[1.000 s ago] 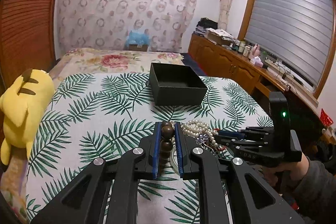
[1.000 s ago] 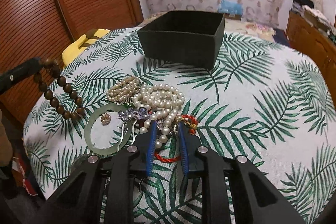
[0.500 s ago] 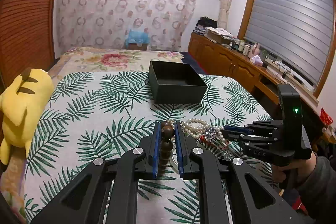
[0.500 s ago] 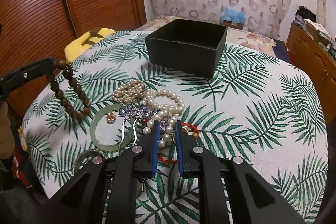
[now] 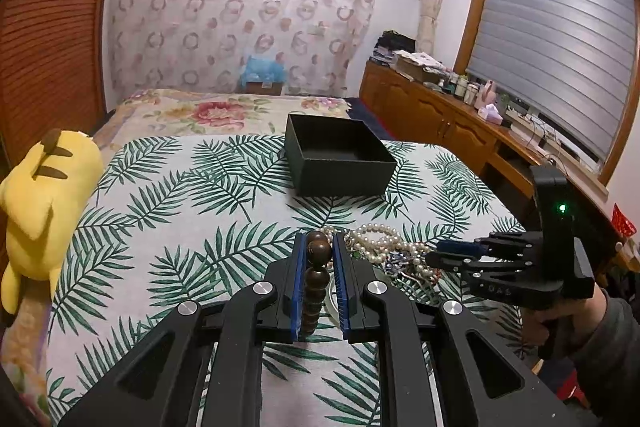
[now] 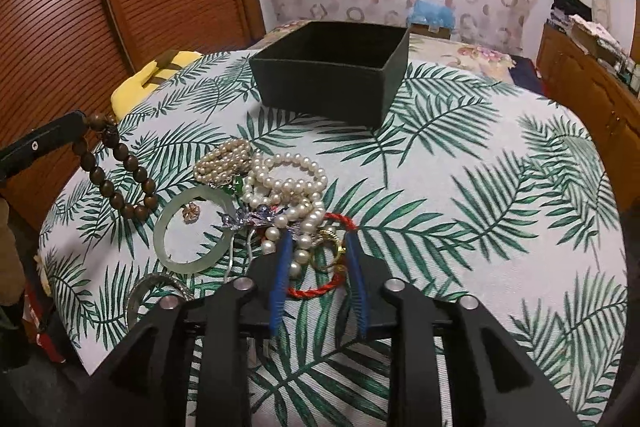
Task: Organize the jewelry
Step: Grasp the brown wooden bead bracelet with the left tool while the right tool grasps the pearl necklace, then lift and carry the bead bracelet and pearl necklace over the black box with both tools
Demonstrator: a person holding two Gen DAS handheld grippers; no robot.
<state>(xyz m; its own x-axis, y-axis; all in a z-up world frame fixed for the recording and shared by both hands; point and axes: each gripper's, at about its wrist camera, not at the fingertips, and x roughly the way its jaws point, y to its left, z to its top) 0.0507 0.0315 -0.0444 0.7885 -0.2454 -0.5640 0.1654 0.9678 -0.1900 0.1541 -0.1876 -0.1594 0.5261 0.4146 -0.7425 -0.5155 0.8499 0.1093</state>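
left hand-held gripper (image 5: 319, 259) clenched on the wooden bead bracelet (image 6: 116, 163), right hand-held gripper (image 6: 316, 247) just opening over the pearls (image 6: 288, 183); next, carry beads to the box (image 5: 336, 159) at twelve o'clock.

We see both views under soft, even indoor light that seems to come from above — the window blind (image 5: 560, 67) is shut and grey, with no glow through it. Below the black box (image 6: 332, 75) a faint shadow lies on the leaf-print cloth (image 6: 480, 211). The pearls (image 6: 288, 183) just below that box catch small highlights, without harsh glare. Focus holds around the box, slightly grainy; the nearest gripper arms look a little soft. Far from the box, both frames bend strongly — the wooden shutter doors (image 6: 60, 27) curve, and the corners fall into black vignette.
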